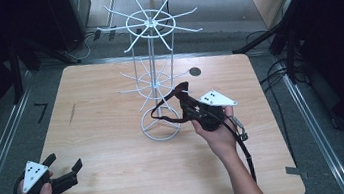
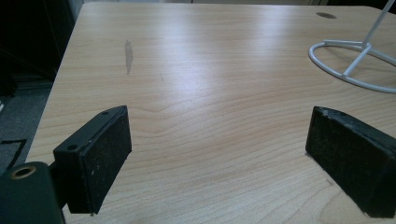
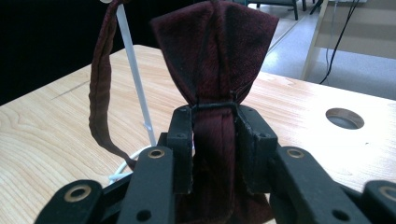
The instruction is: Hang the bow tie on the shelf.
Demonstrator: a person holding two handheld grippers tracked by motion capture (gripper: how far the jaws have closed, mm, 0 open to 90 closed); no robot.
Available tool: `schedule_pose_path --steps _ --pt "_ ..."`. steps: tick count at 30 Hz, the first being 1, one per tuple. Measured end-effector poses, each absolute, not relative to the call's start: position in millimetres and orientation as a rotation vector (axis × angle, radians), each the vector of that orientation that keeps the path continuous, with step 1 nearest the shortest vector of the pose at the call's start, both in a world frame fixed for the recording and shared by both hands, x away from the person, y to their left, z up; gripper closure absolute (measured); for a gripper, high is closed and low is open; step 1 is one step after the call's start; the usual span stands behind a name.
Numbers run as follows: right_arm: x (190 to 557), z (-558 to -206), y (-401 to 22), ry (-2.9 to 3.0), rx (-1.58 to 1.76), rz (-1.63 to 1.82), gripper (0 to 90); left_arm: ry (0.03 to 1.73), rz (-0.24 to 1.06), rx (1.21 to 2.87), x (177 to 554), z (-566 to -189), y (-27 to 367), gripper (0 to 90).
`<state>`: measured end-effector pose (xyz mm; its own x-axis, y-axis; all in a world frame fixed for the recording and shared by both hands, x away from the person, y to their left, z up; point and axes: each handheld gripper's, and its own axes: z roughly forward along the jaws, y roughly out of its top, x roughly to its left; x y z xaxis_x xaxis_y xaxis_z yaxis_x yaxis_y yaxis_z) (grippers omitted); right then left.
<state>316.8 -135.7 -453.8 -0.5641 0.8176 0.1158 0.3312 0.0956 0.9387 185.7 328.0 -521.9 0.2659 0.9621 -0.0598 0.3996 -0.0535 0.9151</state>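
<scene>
A dark red bow tie (image 3: 215, 60) with a long strap (image 3: 99, 93) is pinched at its knot between the jaws of my right gripper (image 3: 214, 140). From above, the right gripper (image 1: 189, 106) holds the bow tie (image 1: 182, 91) just right of the white wire rack (image 1: 154, 69), and the strap (image 1: 164, 114) loops down over the rack's ring base (image 1: 161, 127). My left gripper (image 1: 63, 165) rests low at the table's front left corner, jaws wide apart with nothing between them. In its own view the left gripper (image 2: 219, 154) frames bare wood.
The wooden table (image 1: 113, 165) has a round cable hole (image 1: 195, 72) behind the rack and a grey smear (image 1: 72, 113) at left. Dark stands and cables line the floor to the right. The rack's spokes (image 1: 171, 26) spread out at two levels.
</scene>
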Motion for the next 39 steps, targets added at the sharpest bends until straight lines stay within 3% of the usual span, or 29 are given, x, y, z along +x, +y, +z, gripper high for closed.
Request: schedule_pose_path --steps 14,20,28,39 --pt "315.6 -453.1 -141.6 1.932 1.137 1.487 66.5 1.284 0.772 1.621 185.8 -521.9 327.8 7.6" --pt "314.3 -452.1 -143.8 1.903 1.122 1.496 54.2 1.284 0.771 1.620 185.8 -521.9 327.9 7.6" --pt "309.1 -449.6 -147.5 1.925 1.090 1.485 46.6 1.285 0.771 1.619 185.8 -521.9 327.8 7.6" --pt "300.8 -449.8 -165.1 1.936 1.121 1.470 45.5 1.289 0.770 1.616 186.0 -521.9 327.8 7.5"
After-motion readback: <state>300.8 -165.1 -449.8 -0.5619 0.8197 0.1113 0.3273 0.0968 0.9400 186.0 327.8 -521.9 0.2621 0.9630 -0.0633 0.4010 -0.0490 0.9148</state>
